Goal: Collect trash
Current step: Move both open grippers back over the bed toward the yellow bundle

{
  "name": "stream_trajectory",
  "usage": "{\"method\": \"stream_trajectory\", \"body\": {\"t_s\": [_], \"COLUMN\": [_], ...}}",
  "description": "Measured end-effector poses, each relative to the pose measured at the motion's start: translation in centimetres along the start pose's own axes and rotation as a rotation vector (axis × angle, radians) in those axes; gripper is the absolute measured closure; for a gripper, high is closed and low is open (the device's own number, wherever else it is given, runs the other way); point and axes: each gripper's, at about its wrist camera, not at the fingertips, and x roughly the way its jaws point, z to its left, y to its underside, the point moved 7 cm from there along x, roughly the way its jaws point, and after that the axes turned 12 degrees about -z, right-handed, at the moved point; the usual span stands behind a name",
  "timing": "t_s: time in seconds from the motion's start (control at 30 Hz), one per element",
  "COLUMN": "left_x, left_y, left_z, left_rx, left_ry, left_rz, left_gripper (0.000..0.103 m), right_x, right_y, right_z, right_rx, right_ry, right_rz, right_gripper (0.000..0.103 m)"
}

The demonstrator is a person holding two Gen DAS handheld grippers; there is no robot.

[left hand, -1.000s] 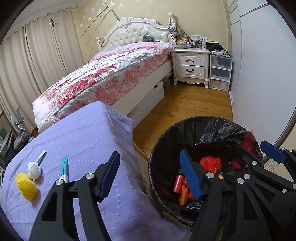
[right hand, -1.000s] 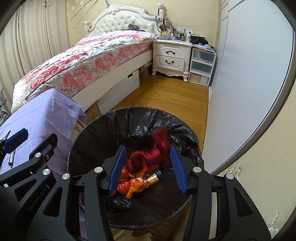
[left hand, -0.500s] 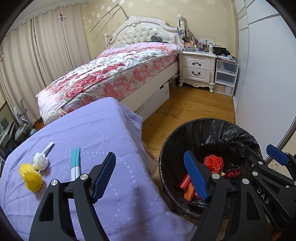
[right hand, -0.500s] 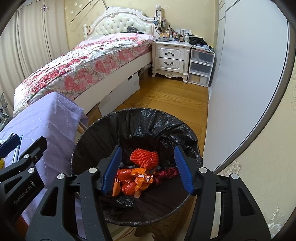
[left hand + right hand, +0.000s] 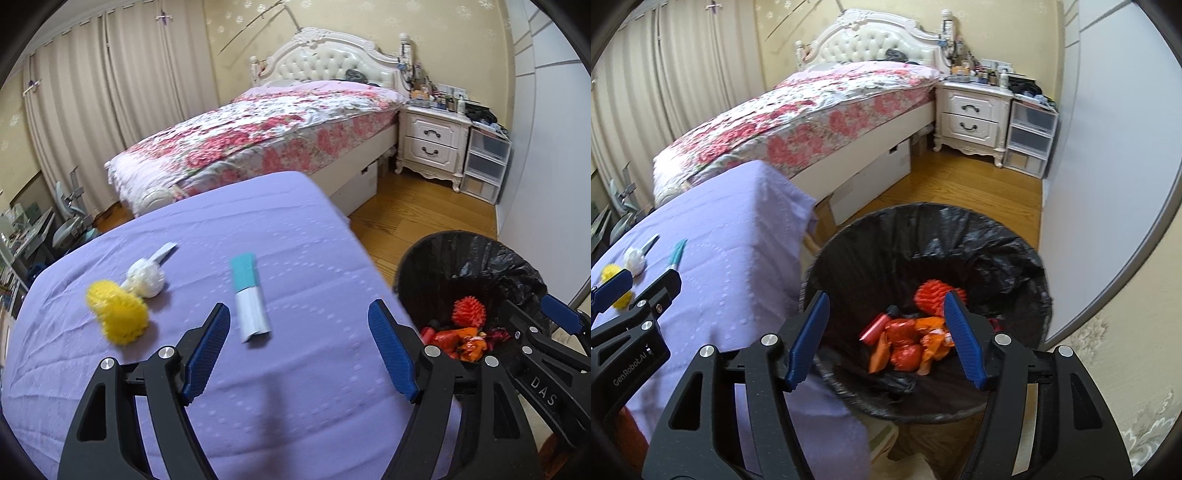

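Observation:
My left gripper hangs open over the purple-covered table, nothing between its fingers. Just ahead of it lies a teal-and-white wrapper. Further left sit a yellow spiky ball and a white crumpled wad. The black-lined trash bin stands on the floor right of the table. My right gripper hovers above the bin's mouth, its jaws opening with nothing between them. Inside the bin lie an orange spiky ball and red and orange wrappers.
A bed with a floral cover stands behind the table. A white nightstand and plastic drawers are at the back right. A pale wardrobe wall runs along the right, with wooden floor between it and the bed.
The red piece between the right fingers has dropped into the bin and those jaws have widened. My left gripper has swung left, from over the bin to over the table.

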Motion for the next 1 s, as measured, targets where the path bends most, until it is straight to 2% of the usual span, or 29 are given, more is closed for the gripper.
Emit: {"method": "stream_trajectory", "body": {"t_s": [0.4,0.57,1.0], "left_x": [-1.1,-0.4,3.5], "left_y": [3.3,4.0,3.1], "left_z": [9.1,12.2,15.1], "left_rx": [-0.087,-0.137,-0.178], "left_ry": [-0.150,-0.197,-0.247], "left_rz": [0.039,0.066,0.104], "left_gripper": [0.028,0.028,0.027], "right_x": [-0.5,-0.4,1.3], "right_y": [0.6,1.0,0.8], "right_z": [8.1,10.7,14.4], "right_rx": [-0.112,-0.144,-0.188], "right_ry": [-0.125,-0.160,-0.194], "right_rz": [0.019,0.033,0.066], "right_gripper": [0.040,0.040,0.039]}}
